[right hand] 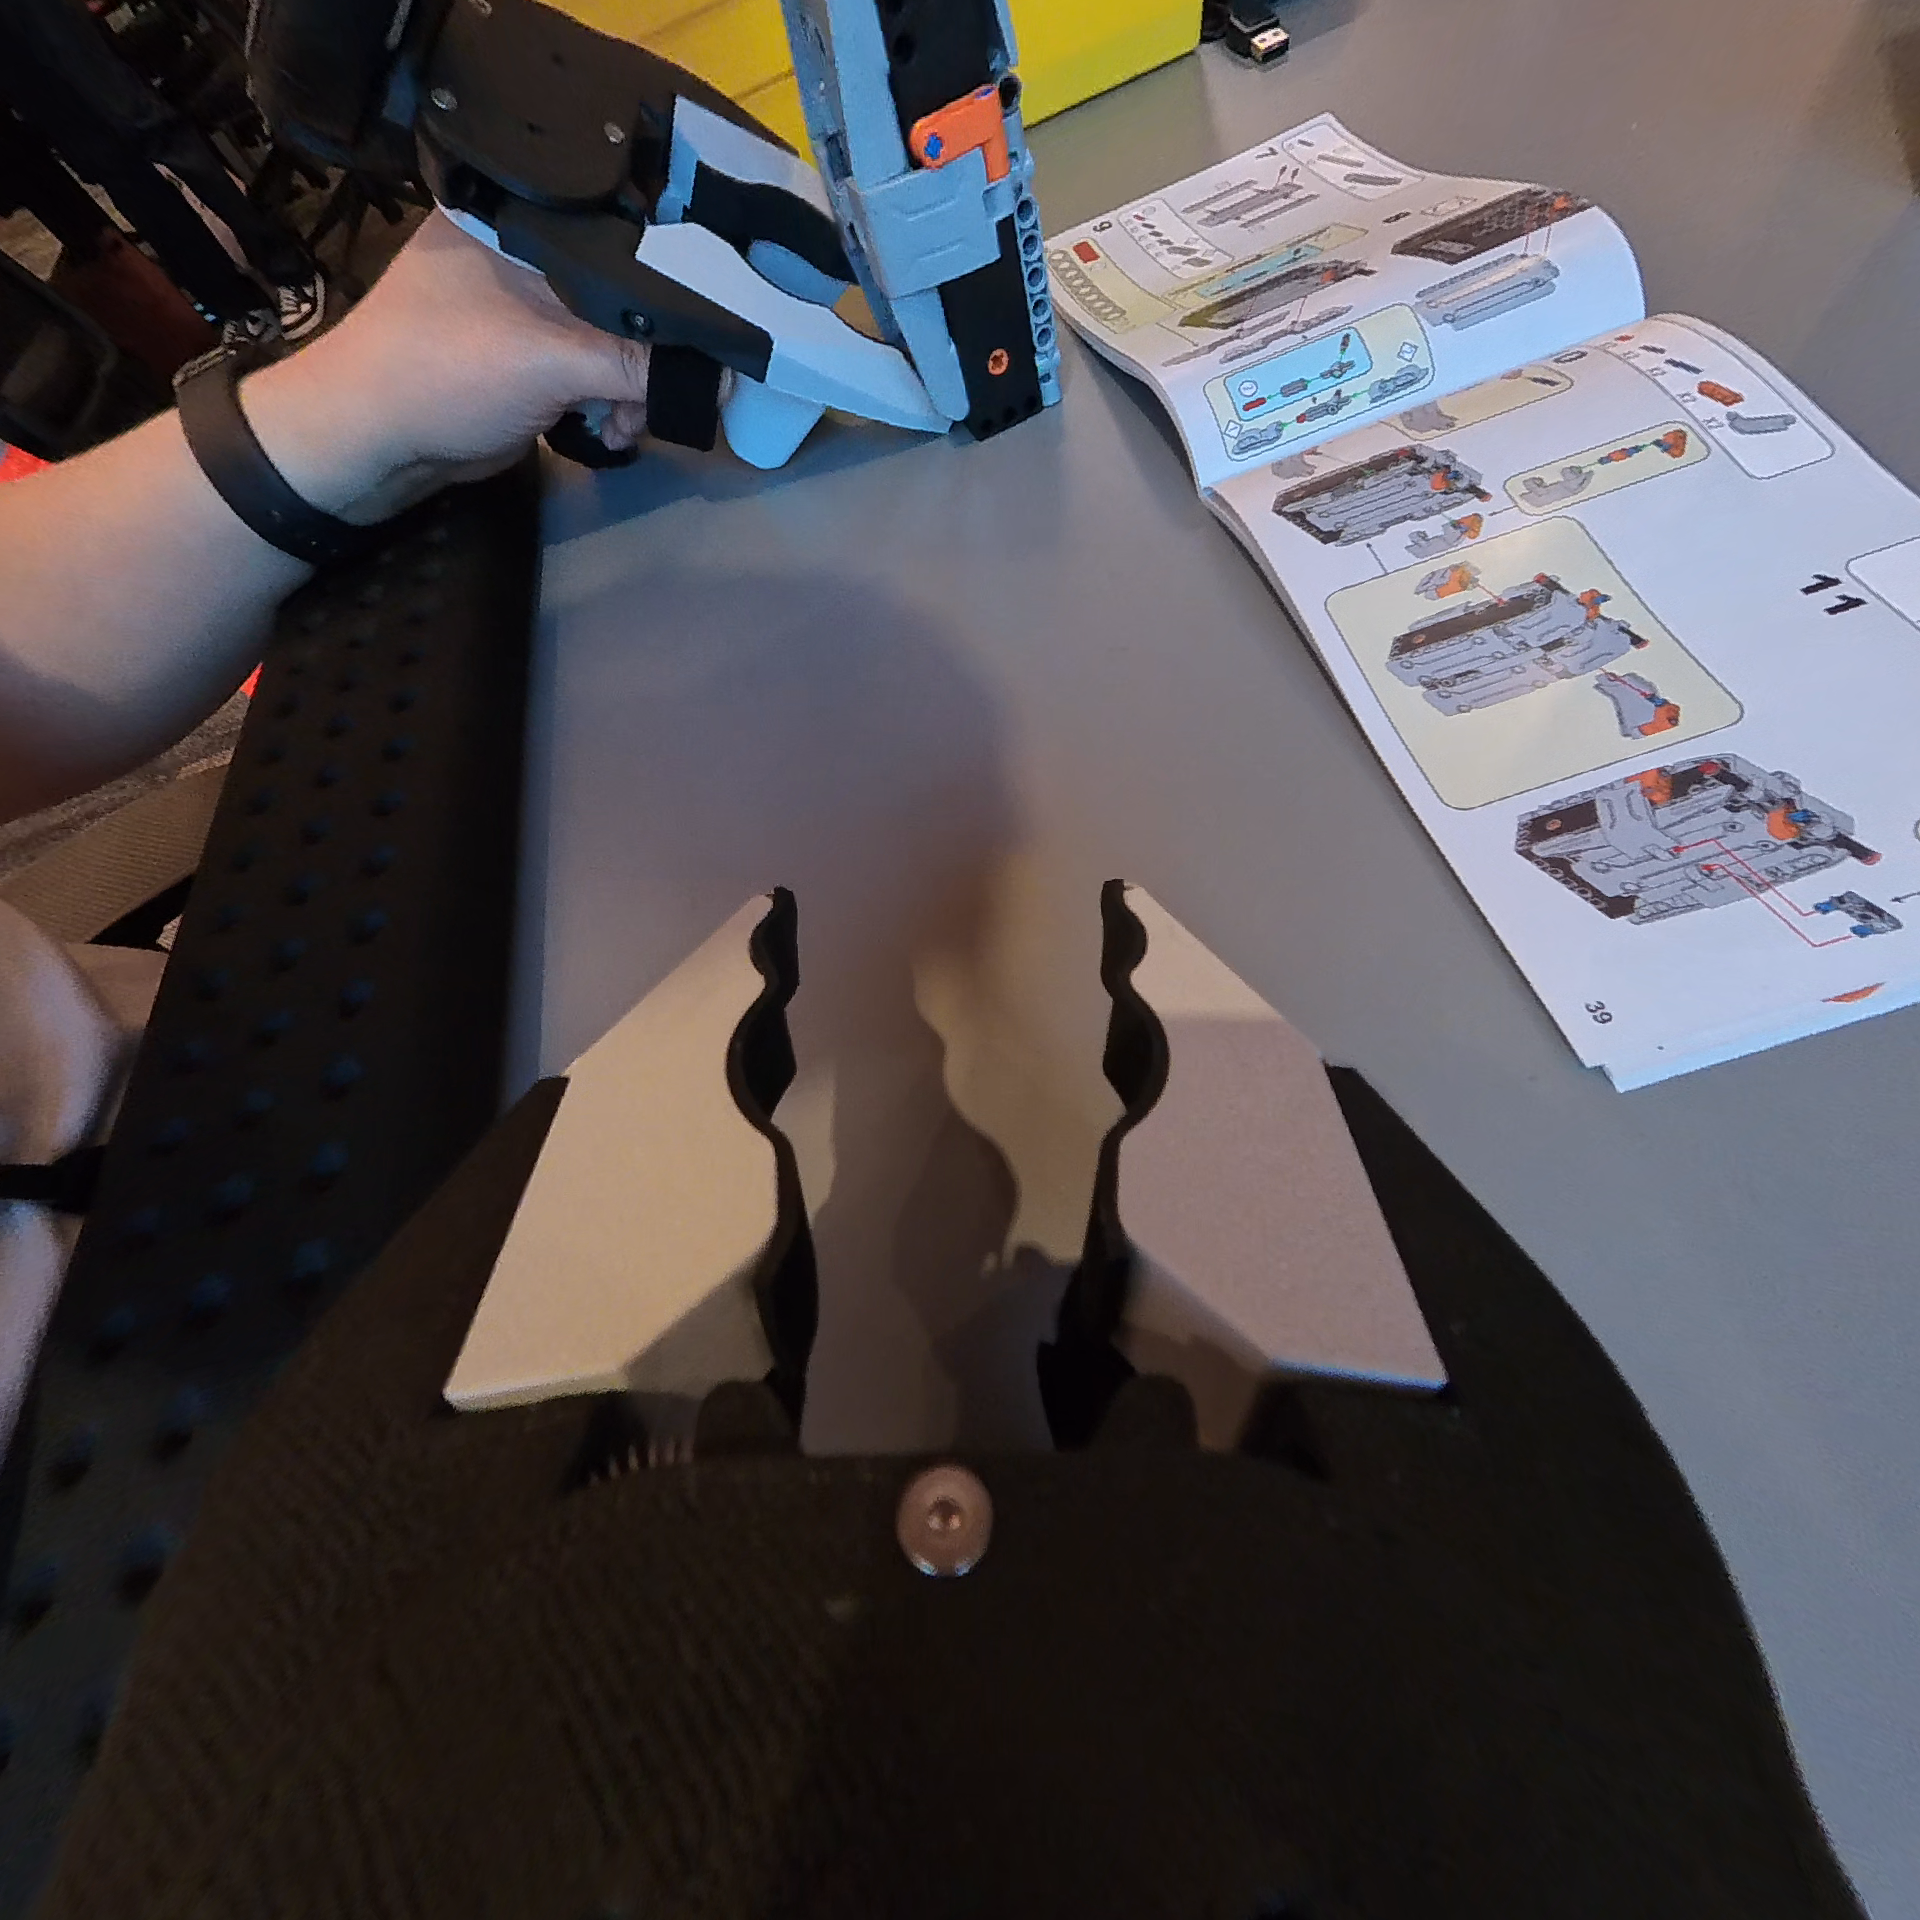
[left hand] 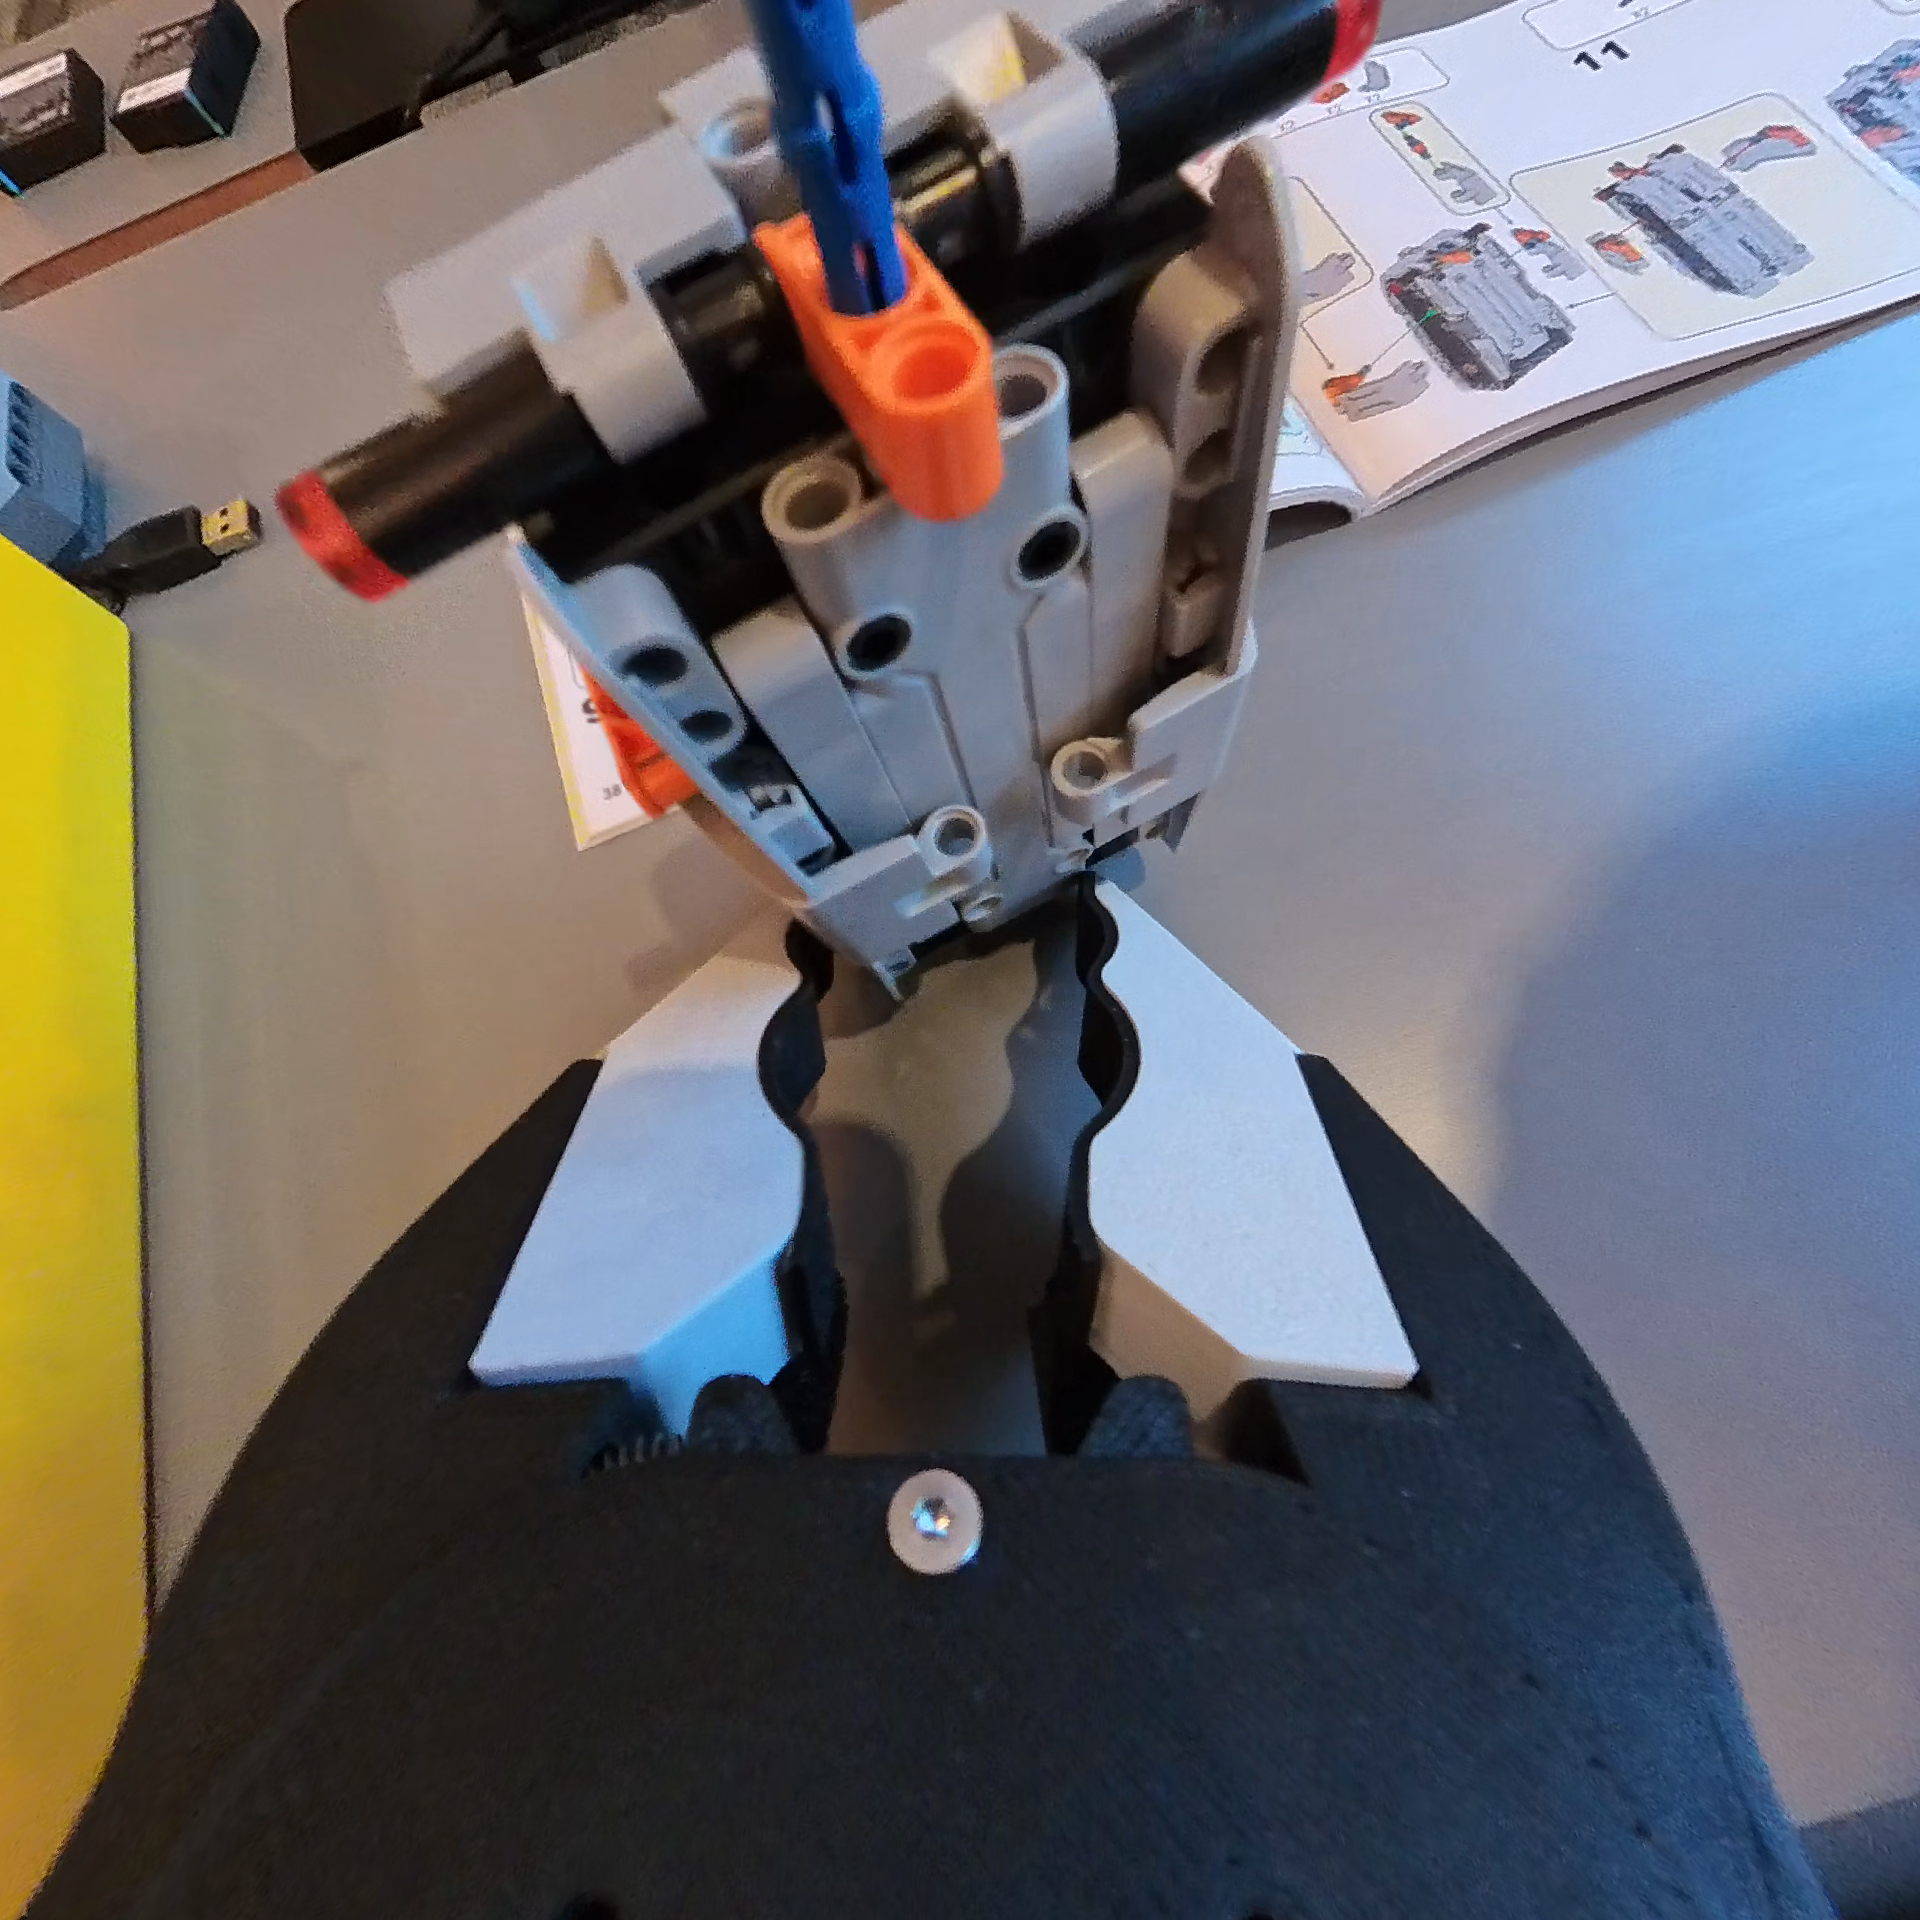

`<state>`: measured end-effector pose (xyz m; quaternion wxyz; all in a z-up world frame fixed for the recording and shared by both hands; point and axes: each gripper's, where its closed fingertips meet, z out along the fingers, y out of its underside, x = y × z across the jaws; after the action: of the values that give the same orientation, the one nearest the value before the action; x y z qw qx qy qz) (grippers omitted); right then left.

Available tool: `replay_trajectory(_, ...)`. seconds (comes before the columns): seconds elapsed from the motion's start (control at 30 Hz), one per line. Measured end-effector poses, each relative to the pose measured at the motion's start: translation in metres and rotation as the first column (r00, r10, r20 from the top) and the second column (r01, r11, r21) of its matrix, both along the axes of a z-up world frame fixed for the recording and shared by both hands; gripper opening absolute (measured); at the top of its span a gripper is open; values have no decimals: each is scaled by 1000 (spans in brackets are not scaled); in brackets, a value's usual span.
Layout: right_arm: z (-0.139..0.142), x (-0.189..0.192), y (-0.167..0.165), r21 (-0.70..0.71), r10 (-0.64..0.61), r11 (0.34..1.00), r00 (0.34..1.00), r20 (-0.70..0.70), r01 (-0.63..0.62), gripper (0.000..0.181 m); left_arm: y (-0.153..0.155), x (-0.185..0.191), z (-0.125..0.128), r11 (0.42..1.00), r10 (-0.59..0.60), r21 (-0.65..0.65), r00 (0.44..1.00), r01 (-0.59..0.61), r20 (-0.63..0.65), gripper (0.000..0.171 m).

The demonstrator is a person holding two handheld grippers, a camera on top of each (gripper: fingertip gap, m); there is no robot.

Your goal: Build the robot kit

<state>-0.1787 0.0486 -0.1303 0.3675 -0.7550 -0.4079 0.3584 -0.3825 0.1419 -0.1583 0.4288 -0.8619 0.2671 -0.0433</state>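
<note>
My left gripper point(left hand: 951, 920) is shut on the lower end of a grey and black brick-built model point(left hand: 966, 644). The model carries an orange connector point(left hand: 909, 374) with a blue rod point(left hand: 831, 125) stuck in it, and a black cylinder with red end caps point(left hand: 457, 494) across its far end. In the right wrist view the model point(right hand: 925, 229) stands upright on the grey table, with the left gripper point(right hand: 920, 405) clamped at its base and a person's hand point(right hand: 436, 353) behind it. My right gripper point(right hand: 948, 894) is open and empty, low over bare table, well short of the model.
An open instruction booklet point(right hand: 1507, 540) lies to the right; it also shows in the left wrist view point(left hand: 1558, 260). A long black studded plate point(right hand: 343, 831) lies on the left. A yellow box point(left hand: 62, 1039), a USB plug point(left hand: 223, 525) and small black boxes point(left hand: 125, 94) sit nearby.
</note>
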Motion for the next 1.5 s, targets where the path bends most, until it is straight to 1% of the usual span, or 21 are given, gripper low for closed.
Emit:
replay_trajectory(0.1, 0, 0, 0, 15, 6, 1000, 1000, 16, -6, 58, -1, 1, 0, 1000, -13, 5, 1000, 13, -4, 45)
replay_trajectory(0.23, -2, 1, 1, 35, 8, 999, 999, 41, -10, 58, -3, 5, 1, 999, -34, 33, 998, 36, -58, 37)
replay_trajectory(0.4, -2, 5, 6, 57, -13, 998, 999, 50, 10, 58, -5, 3, 2, 998, -15, 56, 994, 21, -107, 42)
replay_trajectory(0.5, 2, 9, 11, 82, -36, 996, 999, 39, 33, 58, -7, 1, 6, 998, 8, 67, 995, -1, -104, 46)
replay_trajectory(0.6, 8, 16, 21, 138, -75, 988, 997, 8, 74, 56, -12, -6, 17, 993, 54, 110, 997, -47, -58, 47)
replay_trajectory(0.67, 16, 25, 31, 181, -131, 974, 991, -31, 134, 58, -16, -12, 34, 982, 91, 164, 996, -94, 26, 47)
replay_trajectory(0.77, 34, 38, 45, 211, -201, 951, 971, -128, 225, 61, -21, -14, 74, 943, 77, 307, 983, -126, 168, 41)
replay_trajectory(0.83, 54, 50, 52, 228, -256, 925, 941, -222, 305, 57, -29, -8, 102, 901, 24, 419, 978, -110, 206, 39)
replay_trajectory(0.9, 84, 67, 56, 285, -293, 871, 888, -354, 401, 41, -40, 6, 125, 854, -37, 514, 976, -82, 217, 40)
replay_trajectory(1.0, 100, 95, 66, 325, -384, 787, 828, -408, 525, 43, -62, 54, 145, 824, -204, 566, 944, 22, 260, 47)
replay_trajectory(1.07, 108, 107, 68, 360, -404, 740, 803, -437, 568, 43, -77, 97, 154, 817, -345, 563, 890, 127, 299, 52)
replay_trajectory(1.13, 112, 116, 73, 416, -429, 682, 790, -438, 601, 53, -90, 146, 159, 808, -483, 531, 804, 256, 347, 63)
replay_trajectory(1.17, 111, 118, 75, 437, -435, 668, 792, -427, 603, 55, -96, 171, 159, 794, -547, 511, 753, 329, 366, 70)
replay_trajectory(1.2, 108, 118, 78, 434, -442, 672, 795, -415, 600, 56, -101, 197, 157, 765, -612, 500, 699, 406, 371, 81)
replay_trajectory(1.23, 105, 117, 79, 408, -443, 690, 794, -416, 598, 59, -109, 224, 155, 710, -691, 500, 627, 496, 359, 92)
replay_trajectory(1.27, 103, 118, 81, 376, -442, 705, 787, -432, 602, 61, -119, 251, 152, 633, -771, 498, 543, 593, 334, 100)
replay_trajectory(1.3, 101, 122, 85, 339, -455, 709, 768, -450, 618, 65, -126, 276, 148, 574, -818, 480, 485, 663, 308, 101)
replay_trajectory(1.33, 97, 131, 92, 305, -493, 697, 743, -453, 649, 69, -130, 300, 146, 539, -843, 457, 453, 708, 292, 101)
replay_trajectory(1.4, 90, 157, 104, 282, -588, 637, 689, -425, 717, 72, -144, 344, 152, 468, -881, 451, 361, 760, 307, 100)
replay_trajectory(1.47, 92, 185, 109, 287, -653, 560, 627, -425, 777, 69, -150, 380, 168, 458, -877, 481, 292, 748, 382, 87)
replay_trajectory(1.5, 97, 193, 109, 300, -660, 537, 614, -433, 788, 66, -152, 394, 176, 456, -871, 491, 258, 742, 419, 83)
